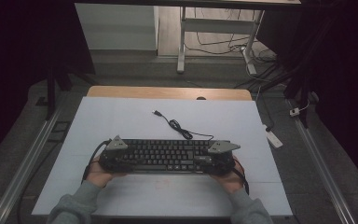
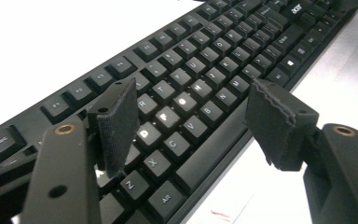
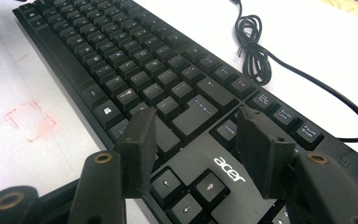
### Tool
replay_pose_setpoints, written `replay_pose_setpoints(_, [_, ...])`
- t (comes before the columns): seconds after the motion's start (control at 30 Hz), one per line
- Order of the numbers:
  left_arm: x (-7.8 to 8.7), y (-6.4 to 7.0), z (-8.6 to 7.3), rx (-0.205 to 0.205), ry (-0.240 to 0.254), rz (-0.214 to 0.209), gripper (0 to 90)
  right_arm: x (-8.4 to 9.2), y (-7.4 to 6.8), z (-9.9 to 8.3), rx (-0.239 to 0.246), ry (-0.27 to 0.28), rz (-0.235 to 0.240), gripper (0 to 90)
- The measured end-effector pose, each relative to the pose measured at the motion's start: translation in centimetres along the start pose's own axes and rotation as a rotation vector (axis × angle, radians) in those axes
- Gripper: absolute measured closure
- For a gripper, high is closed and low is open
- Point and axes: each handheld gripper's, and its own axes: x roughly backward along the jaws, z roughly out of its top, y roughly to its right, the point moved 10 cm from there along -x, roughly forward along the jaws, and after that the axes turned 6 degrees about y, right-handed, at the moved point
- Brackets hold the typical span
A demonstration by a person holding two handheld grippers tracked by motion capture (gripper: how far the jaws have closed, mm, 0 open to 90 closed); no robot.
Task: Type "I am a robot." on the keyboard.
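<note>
A black Acer keyboard (image 1: 168, 156) lies across the white mat (image 1: 121, 116) near its front edge. Its cable (image 1: 177, 125) curls away toward the back and ends in a loose USB plug (image 1: 156, 112). My left gripper (image 1: 120, 160) is at the keyboard's left end. In the left gripper view it (image 2: 196, 123) stands open just above the keyboard (image 2: 200, 70), one pad over the letter keys, the other past the front edge. My right gripper (image 1: 210, 161) is at the right end. It (image 3: 200, 151) is open over the logo and arrow keys (image 3: 186, 186), holding nothing.
The mat covers a wooden table (image 1: 168, 92). Faint red marks (image 3: 28, 121) show on the mat in front of the keyboard. The coiled cable (image 3: 254, 51) lies behind the keys. On the floor to the right lies a white power strip (image 1: 274, 138).
</note>
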Motion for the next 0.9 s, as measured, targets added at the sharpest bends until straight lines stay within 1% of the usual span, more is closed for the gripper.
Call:
replay_pose_setpoints(0.33, [0.6, -2.0, -0.4, 0.049, -0.005, 0.056, 34.9, -0.1, 0.0, 0.0, 0.000, -0.002, -0.001, 47.7])
replay_pose_setpoints(0.4, [0.7, -2.5, -0.5, 0.063, -0.009, 0.075, 35.1, -0.1, 0.0, -0.1, 0.002, -0.003, -0.001, 47.7])
replay_pose_setpoints(0.53, [0.8, -3.1, -0.8, 0.070, -0.015, 0.090, 36.9, -0.1, 0.0, -0.1, 0.000, -0.003, -0.001, 47.7])
replay_pose_setpoints(0.63, [0.9, -3.4, -1.0, 0.071, -0.019, 0.095, 40.5, 0.0, 0.0, 0.0, -0.003, -0.002, -0.002, 47.7])
replay_pose_setpoints(0.9, [1.0, -4.0, -1.4, 0.059, -0.026, 0.104, 57.9, -0.1, 0.1, -0.1, -0.001, -0.003, -0.002, 47.7])
